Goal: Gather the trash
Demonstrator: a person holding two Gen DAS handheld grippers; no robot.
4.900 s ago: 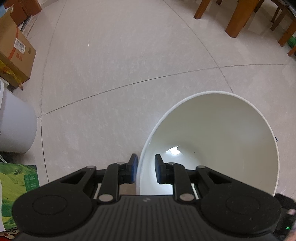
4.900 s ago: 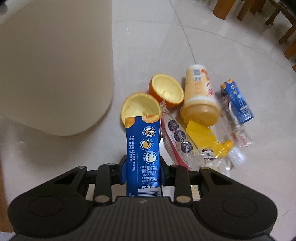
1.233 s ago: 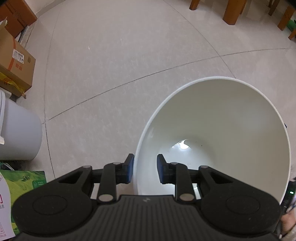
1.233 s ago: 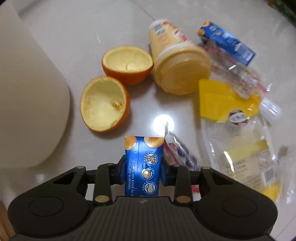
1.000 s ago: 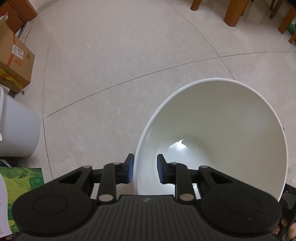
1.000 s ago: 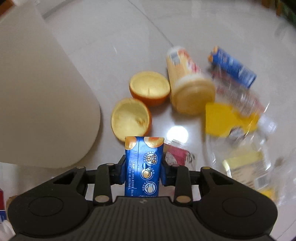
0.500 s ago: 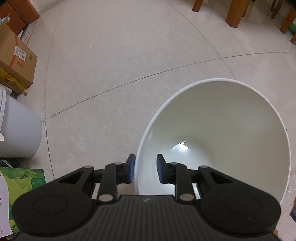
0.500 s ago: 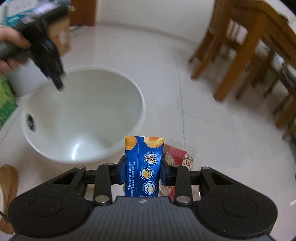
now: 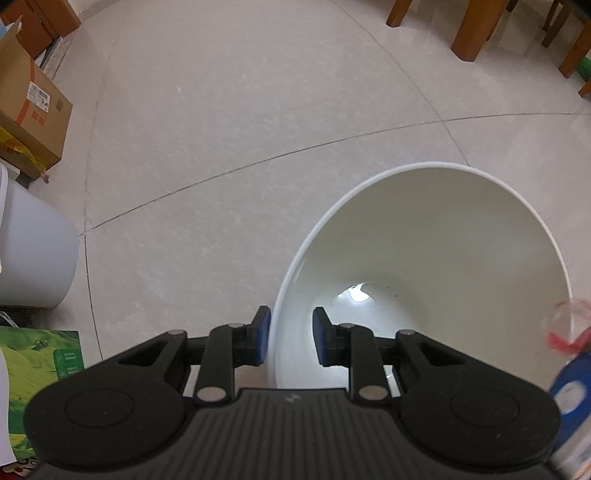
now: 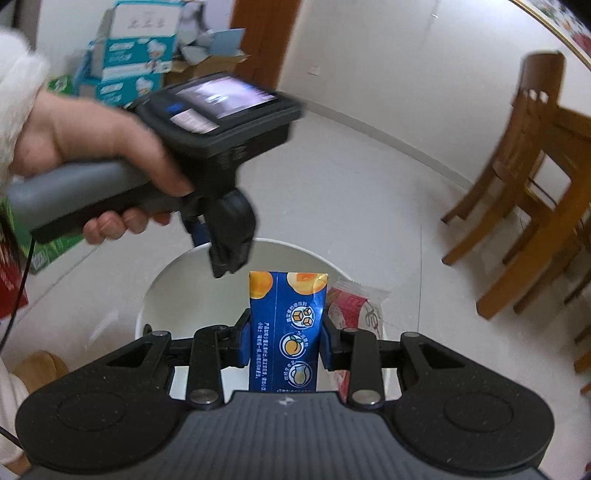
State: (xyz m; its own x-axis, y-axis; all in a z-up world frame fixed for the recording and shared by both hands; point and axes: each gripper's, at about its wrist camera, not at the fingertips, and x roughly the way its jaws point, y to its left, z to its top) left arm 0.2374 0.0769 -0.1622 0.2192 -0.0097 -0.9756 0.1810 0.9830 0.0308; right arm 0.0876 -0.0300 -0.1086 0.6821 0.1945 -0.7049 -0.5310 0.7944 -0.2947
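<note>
A white bin [image 9: 424,236] stands on the tiled floor, and its near rim runs between the fingers of my left gripper [image 9: 290,338], which is shut on it. The right wrist view shows that same left gripper [image 10: 229,258], held by a hand [image 10: 92,147], at the far rim of the bin [image 10: 166,291]. My right gripper [image 10: 288,343] is shut on an upright blue juice carton [image 10: 288,325] above the bin's near rim. A red and clear wrapper [image 10: 354,306] hangs beside the carton at the right finger. Blurred, the carton [image 9: 569,398] and wrapper [image 9: 569,328] enter the left wrist view at the right edge.
A cardboard box [image 9: 29,103], a pale bucket [image 9: 33,258] and a green package [image 9: 40,369] line the left side. Wooden furniture legs [image 9: 472,33] stand at the back right. Wooden chairs [image 10: 535,184] are to the right, and stacked cartons [image 10: 136,55] at the back wall.
My right gripper rose from the trash pile on the floor and swung over the bin, carrying the carton and the wrapper. The left gripper stayed on the rim.
</note>
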